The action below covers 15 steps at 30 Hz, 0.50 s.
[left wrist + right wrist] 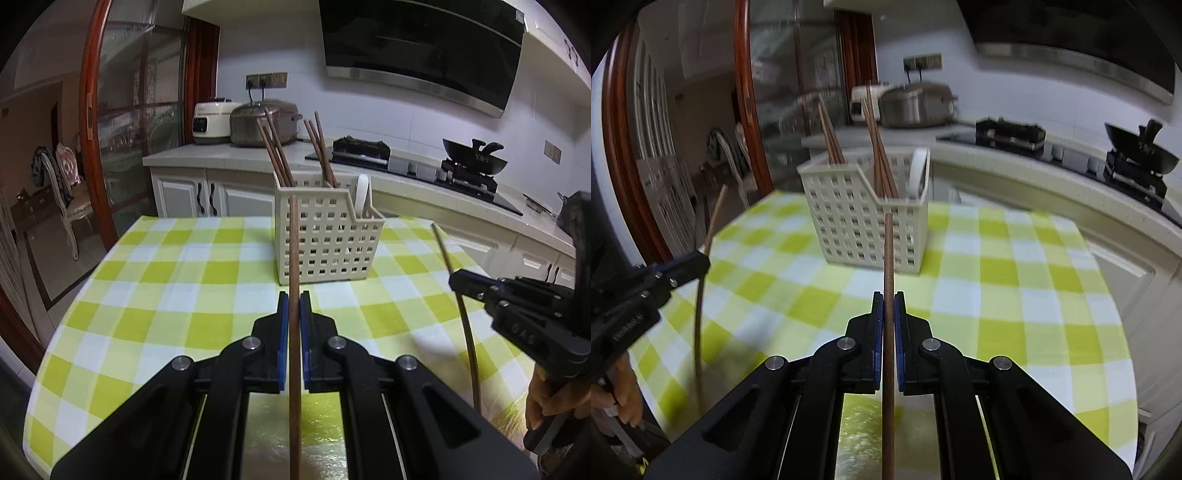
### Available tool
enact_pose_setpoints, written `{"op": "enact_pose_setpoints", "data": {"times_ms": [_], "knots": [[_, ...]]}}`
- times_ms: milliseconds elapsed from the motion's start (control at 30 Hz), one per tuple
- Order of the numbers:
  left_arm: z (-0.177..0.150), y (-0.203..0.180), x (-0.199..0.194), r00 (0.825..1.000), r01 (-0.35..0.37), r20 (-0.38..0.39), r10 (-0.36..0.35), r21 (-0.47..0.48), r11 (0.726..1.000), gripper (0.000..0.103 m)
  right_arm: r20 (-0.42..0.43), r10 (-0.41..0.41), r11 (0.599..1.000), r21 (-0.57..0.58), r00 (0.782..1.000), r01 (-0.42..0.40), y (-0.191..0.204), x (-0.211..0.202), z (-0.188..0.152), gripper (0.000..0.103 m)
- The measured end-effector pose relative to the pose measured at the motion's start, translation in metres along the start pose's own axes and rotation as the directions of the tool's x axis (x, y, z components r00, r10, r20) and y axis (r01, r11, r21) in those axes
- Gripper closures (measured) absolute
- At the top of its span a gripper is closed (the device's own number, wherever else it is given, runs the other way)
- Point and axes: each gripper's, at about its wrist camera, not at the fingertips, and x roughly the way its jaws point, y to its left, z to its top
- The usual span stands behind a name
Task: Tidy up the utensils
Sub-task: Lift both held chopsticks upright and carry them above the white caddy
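Gripping one chopstick each, the left gripper [294, 295] and right gripper [888, 295] hold them lengthwise along the pads, tips toward 12 o'clock; the basket [325, 236] stands beyond on the table [155, 280], roughly equally near both, its chopsticks upright.

chopstick in left gripper [294, 424]: lower end cut off by bottom edge | chopstick in right gripper [888, 424]: lower end likewise cut off | utensil basket [864, 221]: lower parts of stored chopsticks [877, 155] and white spoon [918, 173] hidden behind its walls | far counter, right wrist view: blurred
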Motion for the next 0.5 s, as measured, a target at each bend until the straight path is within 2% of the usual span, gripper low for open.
{"op": "enact_pose_setpoints", "data": {"times_ms": [333,500], "knots": [[0.006,-0.005,-0.028,0.998,-0.008,0.064,0.007,0.022,1.000,0.097,0.115,0.025,0.999,-0.035,0.993,-0.021,0.016,-0.038,0.009,0.097],[0.008,-0.008,-0.038,0.995,-0.024,0.100,0.021,0.032,0.999,0.097,0.139,0.021,0.999,-0.049,0.990,-0.014,0.022,-0.047,0.008,0.097]]}}
